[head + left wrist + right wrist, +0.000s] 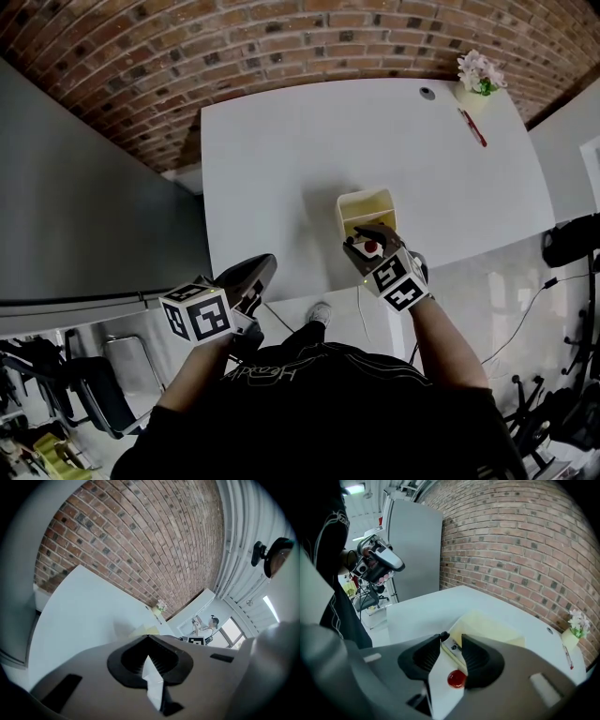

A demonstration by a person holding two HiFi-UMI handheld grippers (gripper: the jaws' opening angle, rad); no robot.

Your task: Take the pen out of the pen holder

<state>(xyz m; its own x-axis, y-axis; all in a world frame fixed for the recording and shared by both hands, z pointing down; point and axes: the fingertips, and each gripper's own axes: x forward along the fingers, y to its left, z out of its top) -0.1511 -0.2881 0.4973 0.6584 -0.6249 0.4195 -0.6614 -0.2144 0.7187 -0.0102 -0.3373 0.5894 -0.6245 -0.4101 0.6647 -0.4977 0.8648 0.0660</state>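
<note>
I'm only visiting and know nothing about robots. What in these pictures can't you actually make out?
- Inside of the pen holder: in the head view the right gripper covers it; in the right gripper view the jaws block it.
- How deep the pen reaches: right gripper view, lost behind the jaw tips.
- Small dark spot on the table: head view, too small to name.
- Most of the pen holder: left gripper view, behind the left gripper.

White desk (281,169) against a brick wall (281,37). Small pot of white flowers (481,73) at the desk's far right corner, with a round cable hole (427,93) just left of it by the far edge. Grey cabinet (84,206) off the desk's left edge. Dark chair (572,239) and thin cable (525,309) on the floor, right side.
</note>
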